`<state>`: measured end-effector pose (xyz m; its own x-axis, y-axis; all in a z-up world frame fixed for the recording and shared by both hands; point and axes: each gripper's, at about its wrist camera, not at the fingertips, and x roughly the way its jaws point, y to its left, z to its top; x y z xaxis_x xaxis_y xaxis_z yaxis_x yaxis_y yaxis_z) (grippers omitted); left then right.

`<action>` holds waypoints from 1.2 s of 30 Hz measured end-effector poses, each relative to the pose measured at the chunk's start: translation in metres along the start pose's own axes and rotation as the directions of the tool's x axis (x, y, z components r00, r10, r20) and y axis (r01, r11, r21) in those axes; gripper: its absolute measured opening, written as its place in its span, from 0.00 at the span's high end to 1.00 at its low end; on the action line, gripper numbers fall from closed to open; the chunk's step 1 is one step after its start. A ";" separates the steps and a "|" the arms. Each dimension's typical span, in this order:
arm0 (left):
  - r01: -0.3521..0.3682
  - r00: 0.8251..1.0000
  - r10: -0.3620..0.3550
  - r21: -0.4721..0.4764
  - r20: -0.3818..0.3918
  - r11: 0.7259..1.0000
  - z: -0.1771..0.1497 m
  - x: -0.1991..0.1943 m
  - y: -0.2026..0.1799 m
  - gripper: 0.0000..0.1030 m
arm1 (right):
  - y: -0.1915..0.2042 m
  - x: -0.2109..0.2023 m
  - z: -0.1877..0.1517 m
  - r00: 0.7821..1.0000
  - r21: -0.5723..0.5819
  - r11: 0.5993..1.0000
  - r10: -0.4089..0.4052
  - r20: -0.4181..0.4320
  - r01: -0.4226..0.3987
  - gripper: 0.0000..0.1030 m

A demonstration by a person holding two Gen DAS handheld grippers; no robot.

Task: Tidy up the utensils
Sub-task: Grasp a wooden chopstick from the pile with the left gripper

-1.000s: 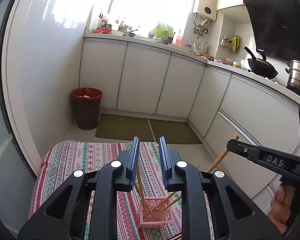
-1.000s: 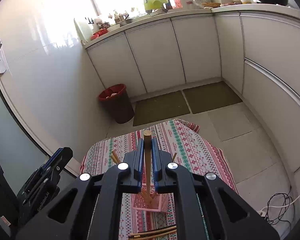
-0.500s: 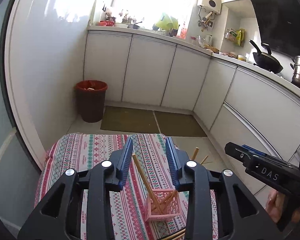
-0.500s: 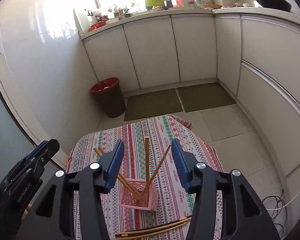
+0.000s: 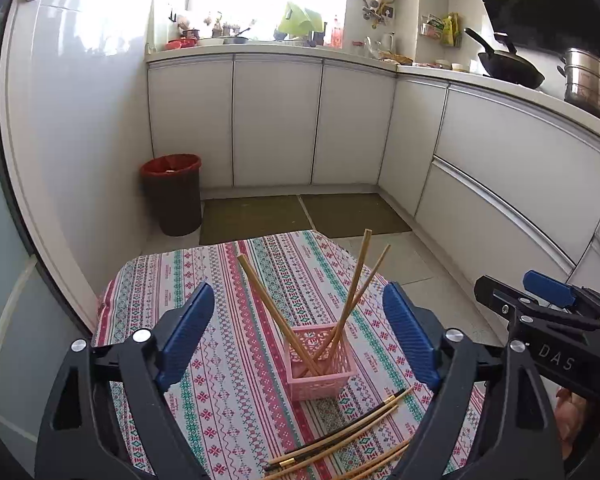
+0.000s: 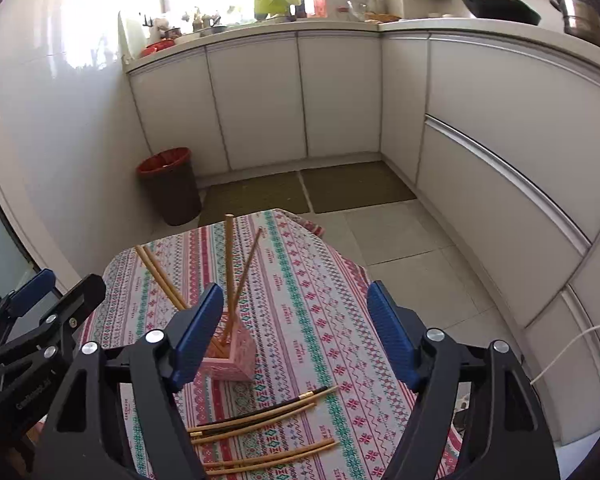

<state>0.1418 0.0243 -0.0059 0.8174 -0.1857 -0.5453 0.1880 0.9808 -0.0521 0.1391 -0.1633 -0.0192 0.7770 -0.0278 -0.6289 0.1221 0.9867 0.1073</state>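
A small pink lattice basket [image 5: 320, 364] [image 6: 240, 354] stands on the patterned tablecloth [image 5: 228, 280] [image 6: 300, 280]. Several wooden chopsticks [image 5: 268, 308] [image 6: 230, 264] lean upright in it. More chopsticks [image 5: 340, 436] [image 6: 260, 420], some dark and some light, lie flat on the cloth nearer to me. My left gripper [image 5: 298, 328] hangs above the basket, jaws opening wide, with nothing pressed between its pads. My right gripper [image 6: 294, 328] is just right of the basket, jaws opening too and holding nothing. Each gripper shows at the edge of the other's view.
A red-rimmed dark bin [image 5: 172, 196] [image 6: 168, 186] stands on the floor by the white wall. White cabinets [image 5: 276, 124] run along the back and right. Two green mats [image 5: 304, 214] lie on the tiled floor beyond the table. A white cable [image 6: 572, 344] trails at the right.
Both grippers were shut on chopsticks over the basket; both have let go and opened wide. The released chopsticks now stand in the basket. Both hands have sunk and drawn back.
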 end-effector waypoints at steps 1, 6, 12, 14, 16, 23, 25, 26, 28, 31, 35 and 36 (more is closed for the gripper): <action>-0.002 1.000 0.002 0.007 -0.014 1.000 -0.003 0.001 -0.001 0.13 | -0.005 -0.001 -0.005 1.000 0.008 1.000 -0.017 -0.001 0.017 0.22; -0.008 0.995 0.012 0.037 -0.096 0.999 -0.019 0.016 -0.005 0.08 | -0.037 0.001 -0.033 0.996 0.063 0.995 -0.070 -0.058 0.074 0.15; 0.040 0.976 -0.005 0.154 -0.219 0.987 -0.043 0.037 -0.028 0.07 | -0.084 0.002 -0.072 0.977 0.134 0.978 -0.139 -0.160 0.161 0.12; 0.097 0.958 -0.037 0.199 -0.284 0.975 -0.056 0.049 -0.042 0.07 | -0.100 0.002 -0.086 0.967 0.164 0.971 -0.138 -0.212 0.175 0.12; 0.145 0.933 -0.050 0.246 -0.356 0.958 -0.070 0.063 -0.056 0.07 | -0.114 0.001 -0.100 0.957 0.195 0.962 -0.137 -0.255 0.189 0.12; 0.303 0.817 -0.062 0.335 -0.574 0.892 -0.120 0.109 -0.106 0.07 | -0.137 -0.007 -0.131 0.934 0.248 0.949 -0.102 -0.342 0.195 0.12; 0.338 0.772 -0.049 0.343 -0.634 0.876 -0.134 0.125 -0.119 0.15 | -0.140 -0.009 -0.135 0.931 0.254 0.947 -0.097 -0.352 0.195 0.12; 0.353 0.747 -0.041 0.344 -0.663 0.870 -0.140 0.132 -0.125 0.18 | -0.142 -0.009 -0.135 0.929 0.261 0.946 -0.089 -0.359 0.191 0.12; 0.374 0.691 -0.023 0.331 -0.722 0.866 -0.150 0.148 -0.134 0.36 | -0.147 -0.010 -0.138 0.922 0.276 0.944 -0.065 -0.381 0.181 0.12; 0.376 0.638 0.020 0.334 -0.770 0.864 -0.163 0.169 -0.138 0.49 | -0.156 -0.011 -0.141 0.918 0.303 0.937 -0.042 -0.395 0.173 0.12; 0.389 0.600 0.015 0.308 -0.800 0.868 -0.170 0.182 -0.137 0.51 | -0.161 -0.010 -0.142 0.913 0.312 0.932 -0.047 -0.404 0.186 0.12; 0.397 0.595 0.005 0.298 -0.804 0.868 -0.170 0.184 -0.137 0.51 | -0.163 -0.009 -0.142 0.912 0.316 0.930 -0.046 -0.407 0.188 0.12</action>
<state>0.1732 -0.1341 -0.2413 0.0491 -0.0574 -0.9971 0.6499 0.7599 -0.0117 0.0246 -0.3006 -0.1406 0.4516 -0.0059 -0.8922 0.4552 0.8616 0.2247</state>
